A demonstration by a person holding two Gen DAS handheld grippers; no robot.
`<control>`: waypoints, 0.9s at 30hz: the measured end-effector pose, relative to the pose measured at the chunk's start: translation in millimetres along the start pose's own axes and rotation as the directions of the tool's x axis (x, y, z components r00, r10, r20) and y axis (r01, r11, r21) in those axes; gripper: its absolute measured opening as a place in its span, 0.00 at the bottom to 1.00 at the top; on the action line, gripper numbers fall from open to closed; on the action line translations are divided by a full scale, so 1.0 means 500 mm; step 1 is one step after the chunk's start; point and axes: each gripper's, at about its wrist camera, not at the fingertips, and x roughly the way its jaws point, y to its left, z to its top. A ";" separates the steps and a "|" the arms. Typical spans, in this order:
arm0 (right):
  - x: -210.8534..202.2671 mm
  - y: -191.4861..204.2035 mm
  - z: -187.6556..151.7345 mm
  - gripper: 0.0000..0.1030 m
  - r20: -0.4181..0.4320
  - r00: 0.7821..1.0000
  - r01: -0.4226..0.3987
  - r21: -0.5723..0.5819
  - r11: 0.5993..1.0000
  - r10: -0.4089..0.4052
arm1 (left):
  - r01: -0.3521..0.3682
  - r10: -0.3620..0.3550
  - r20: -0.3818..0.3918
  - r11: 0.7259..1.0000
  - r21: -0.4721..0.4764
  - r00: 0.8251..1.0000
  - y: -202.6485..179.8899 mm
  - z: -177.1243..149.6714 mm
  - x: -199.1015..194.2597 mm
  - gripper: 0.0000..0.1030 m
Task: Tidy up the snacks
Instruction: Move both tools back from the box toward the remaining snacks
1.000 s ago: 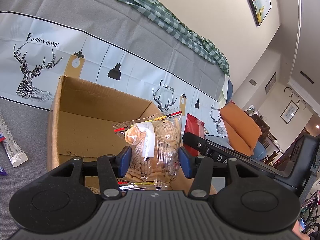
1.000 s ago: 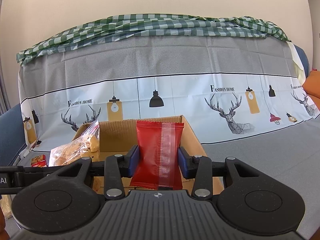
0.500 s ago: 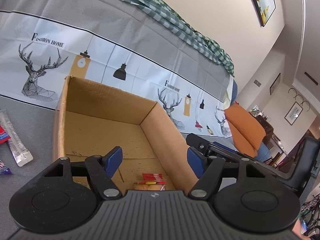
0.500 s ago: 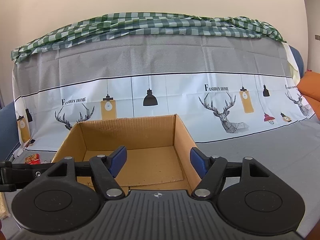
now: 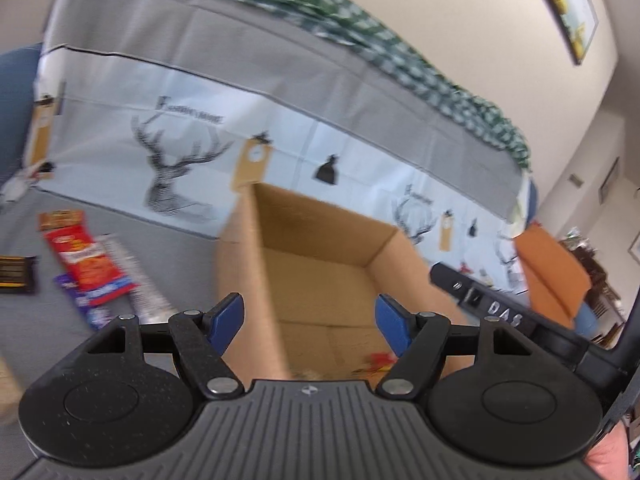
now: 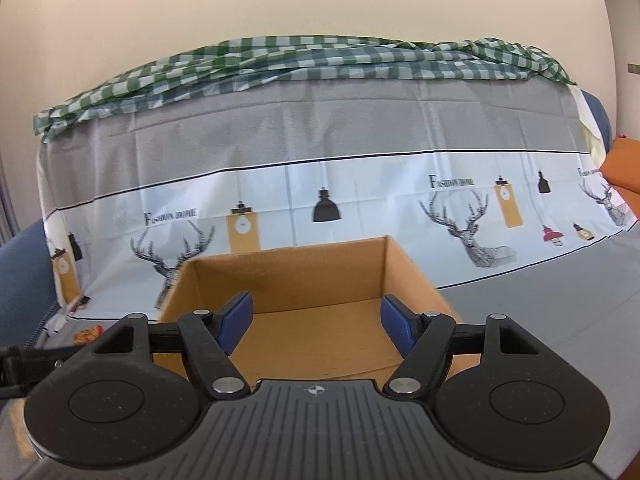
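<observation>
L gripper apart | R gripper apart (both empty) | snack packets beside box: L view only

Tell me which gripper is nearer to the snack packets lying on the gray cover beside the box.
Left. The left gripper, open and empty, is at the cardboard box wall next to the snack packets. The right gripper, also open, faces the box's middle, the packets out of its view.

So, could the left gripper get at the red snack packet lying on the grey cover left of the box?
Probably yes. The left gripper is open and empty, and the red snack packet lies exposed on the grey cover, left of the cardboard box, with nothing between them, though the view is blurred.
</observation>
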 end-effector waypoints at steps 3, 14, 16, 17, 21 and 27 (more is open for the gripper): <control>-0.005 0.035 -0.004 0.69 0.003 1.000 -0.024 0.009 1.000 0.024 | -0.047 0.047 -0.030 0.999 0.006 0.998 0.042 0.011 -0.035 0.61; -0.019 0.157 -0.026 0.37 -0.004 0.985 -0.174 -0.017 0.985 0.174 | -0.245 0.244 -0.086 0.970 0.003 0.966 0.202 -0.031 -0.121 0.22; -0.017 0.171 -0.029 0.37 -0.013 0.982 -0.186 -0.023 0.982 0.186 | -0.285 0.278 -0.071 0.953 -0.102 0.958 0.243 -0.040 -0.131 0.23; -0.016 0.177 -0.030 0.37 -0.015 0.982 -0.189 -0.021 0.982 0.189 | -0.297 0.289 -0.073 0.942 -0.154 0.955 0.265 -0.050 -0.133 0.23; -0.011 0.204 -0.040 0.33 -0.029 0.978 -0.207 -0.025 0.978 0.206 | -0.359 0.362 -0.051 0.876 -0.323 0.931 0.344 -0.077 -0.147 0.23; -0.004 0.267 -0.059 0.30 -0.060 0.962 -0.271 -0.085 0.959 0.266 | -0.402 0.428 -0.084 0.741 -0.538 0.900 0.442 -0.108 -0.158 0.33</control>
